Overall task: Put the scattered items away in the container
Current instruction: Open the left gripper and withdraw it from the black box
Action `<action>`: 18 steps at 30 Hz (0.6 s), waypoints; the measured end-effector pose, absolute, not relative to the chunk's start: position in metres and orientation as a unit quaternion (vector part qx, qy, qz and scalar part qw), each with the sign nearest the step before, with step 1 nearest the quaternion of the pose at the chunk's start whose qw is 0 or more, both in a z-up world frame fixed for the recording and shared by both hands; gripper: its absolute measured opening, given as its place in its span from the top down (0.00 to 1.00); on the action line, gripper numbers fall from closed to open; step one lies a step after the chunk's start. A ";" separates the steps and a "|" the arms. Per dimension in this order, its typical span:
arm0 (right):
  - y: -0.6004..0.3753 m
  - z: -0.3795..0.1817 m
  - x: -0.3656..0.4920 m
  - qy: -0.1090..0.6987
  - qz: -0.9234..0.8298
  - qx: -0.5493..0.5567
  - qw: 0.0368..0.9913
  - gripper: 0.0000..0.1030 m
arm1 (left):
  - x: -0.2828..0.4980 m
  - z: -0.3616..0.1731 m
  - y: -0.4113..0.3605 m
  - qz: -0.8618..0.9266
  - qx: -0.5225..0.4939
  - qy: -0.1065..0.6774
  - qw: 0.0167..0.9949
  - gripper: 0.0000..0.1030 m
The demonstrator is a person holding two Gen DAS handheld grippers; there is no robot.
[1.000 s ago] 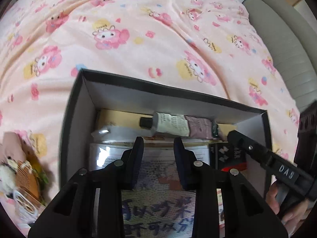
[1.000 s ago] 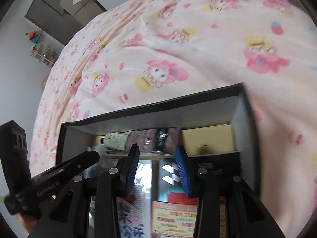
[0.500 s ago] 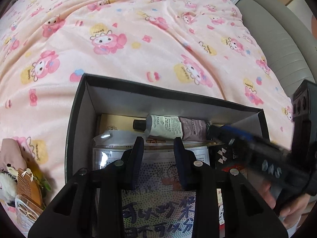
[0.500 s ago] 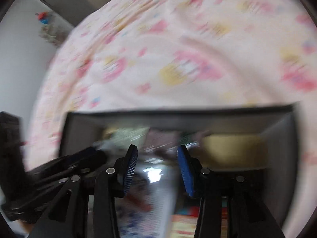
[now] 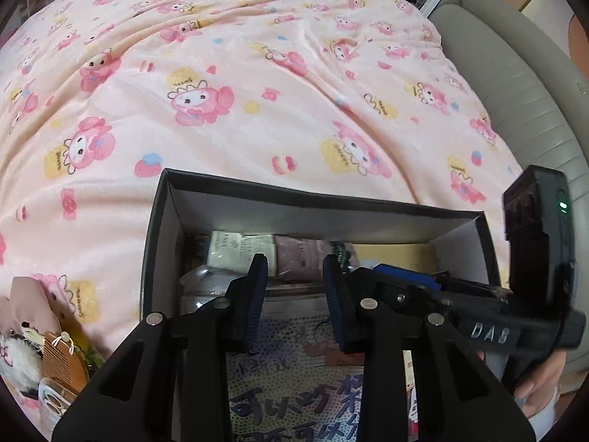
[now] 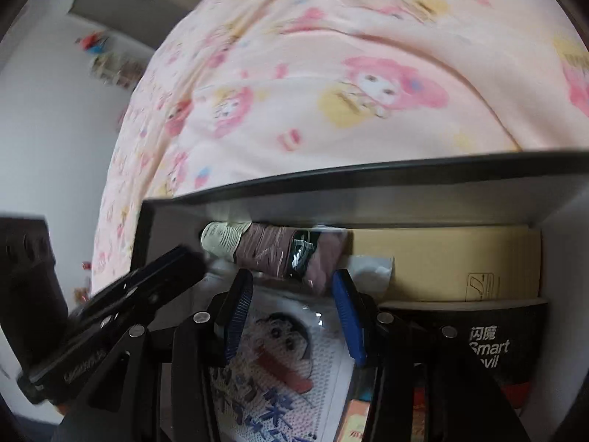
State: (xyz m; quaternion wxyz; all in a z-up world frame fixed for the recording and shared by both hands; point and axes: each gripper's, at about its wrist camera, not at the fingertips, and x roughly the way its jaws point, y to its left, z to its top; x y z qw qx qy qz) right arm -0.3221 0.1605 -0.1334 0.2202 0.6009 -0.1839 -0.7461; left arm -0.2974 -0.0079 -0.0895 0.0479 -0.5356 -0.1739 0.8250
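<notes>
1. Left wrist view: I am holding the left gripper [image 5: 292,276] tilted steeply down over the open black box [image 5: 167,235], which is sitting on the bed's pink cartoon-print blanket [image 5: 228,84]. Its jaws are standing partly apart with nothing between them.
2. Below them I am seeing a cartoon-printed packet [image 5: 294,397] lying flat in the box, and a cream-and-mauve tube [image 5: 257,252] resting along the far wall.
3. The right gripper [image 5: 416,280] is reaching in from the right side, its blue-padded tip inside the box; a hand [image 5: 541,379] is gripping its handle.
4. A few scattered items [image 5: 48,361], a wooden comb among them, are lying on the blanket outside the box's left wall.
5. Right wrist view: I am pointing the right gripper [image 6: 292,287] down into the box [image 6: 368,180], its jaws opening, nothing clamped; the tube's [image 6: 272,254] crimped end is lying just beyond the fingertips.
6. The left gripper [image 6: 173,261] is angling in at the left.
</notes>
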 end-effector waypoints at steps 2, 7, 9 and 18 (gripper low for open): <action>0.160 -0.121 -0.318 -0.149 -0.773 0.586 0.190 0.59 | -0.300 -0.091 -0.003 0.823 -0.539 -0.172 0.055 0.70; 0.176 -0.100 -0.315 -0.121 -0.807 0.564 0.126 0.59 | -0.315 -0.095 0.015 0.815 -0.548 -0.170 0.080 0.70; 0.181 -0.107 -0.316 -0.120 -0.801 0.575 0.117 0.59 | -0.321 -0.105 0.016 0.805 -0.564 -0.176 0.061 0.70; 0.170 -0.125 -0.316 -0.103 -0.783 0.603 0.117 0.59 | -0.304 -0.105 0.009 0.815 -0.557 -0.161 0.007 0.69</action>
